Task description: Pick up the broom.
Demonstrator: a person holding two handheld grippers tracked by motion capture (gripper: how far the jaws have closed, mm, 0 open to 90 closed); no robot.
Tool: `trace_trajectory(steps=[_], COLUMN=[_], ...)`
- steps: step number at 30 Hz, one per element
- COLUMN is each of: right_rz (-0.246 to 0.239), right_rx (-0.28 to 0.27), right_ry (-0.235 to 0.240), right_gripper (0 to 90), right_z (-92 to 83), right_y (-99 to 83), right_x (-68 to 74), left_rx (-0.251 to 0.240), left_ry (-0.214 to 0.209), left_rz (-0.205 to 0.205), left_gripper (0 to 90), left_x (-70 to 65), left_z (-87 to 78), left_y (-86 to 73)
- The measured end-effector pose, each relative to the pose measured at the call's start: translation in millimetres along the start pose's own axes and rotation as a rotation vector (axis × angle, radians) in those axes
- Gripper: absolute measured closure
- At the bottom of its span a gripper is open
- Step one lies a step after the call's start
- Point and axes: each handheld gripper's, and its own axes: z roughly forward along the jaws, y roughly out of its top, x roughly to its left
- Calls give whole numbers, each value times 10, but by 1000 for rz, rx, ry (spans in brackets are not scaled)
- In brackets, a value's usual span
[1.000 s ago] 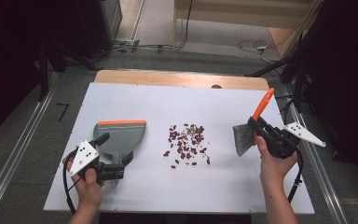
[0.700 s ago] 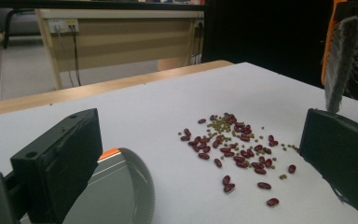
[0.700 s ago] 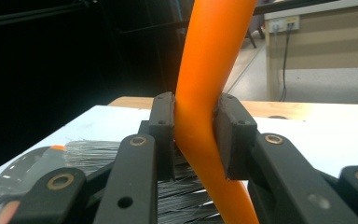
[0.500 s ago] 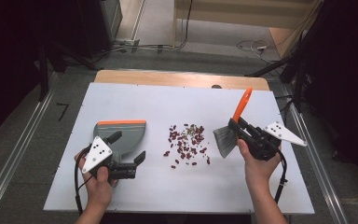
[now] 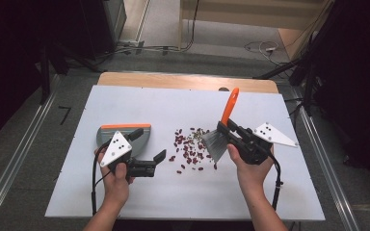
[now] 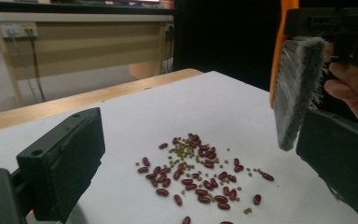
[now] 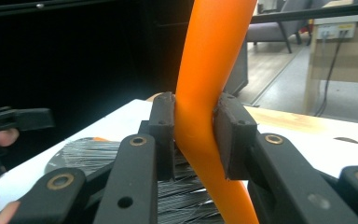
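My right tongs (image 5: 225,131) are clamped on the orange handle of the brush (image 5: 215,142), bristles at the right edge of the beans (image 5: 190,148). My left tongs (image 5: 149,151) gape open, gripping nothing, just beside the dustpan (image 5: 107,135) lying on the table (image 5: 173,103). No bean is swept in yet; the pile lies scattered mid-table, so sweeping and collecting are all left.

White table (image 5: 279,192) with spilled beans

Scattered red and green beans (image 5: 190,147) lay mid-table; a grey dustpan (image 5: 107,136) rested near its left side.
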Motion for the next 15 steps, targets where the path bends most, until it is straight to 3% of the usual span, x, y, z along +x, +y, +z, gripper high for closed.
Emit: trace_trajectory(steps=[9,11,15], right_rz=[-11,-16,-20], right_rx=[10,10,7], right_ry=[31,34,43], right_gripper=[690,690,690], right_z=[46,49,54], right_y=[-34,-45,-47], right_x=[148,184,268], left_rx=[15,6,19], left_ry=[-73,-113,-152], left_rz=[7,-2,-8], left_gripper=[11,11,12], left_x=[-157,-234,-338], left_z=[109,143,206], left_y=[-13,-15,-14])
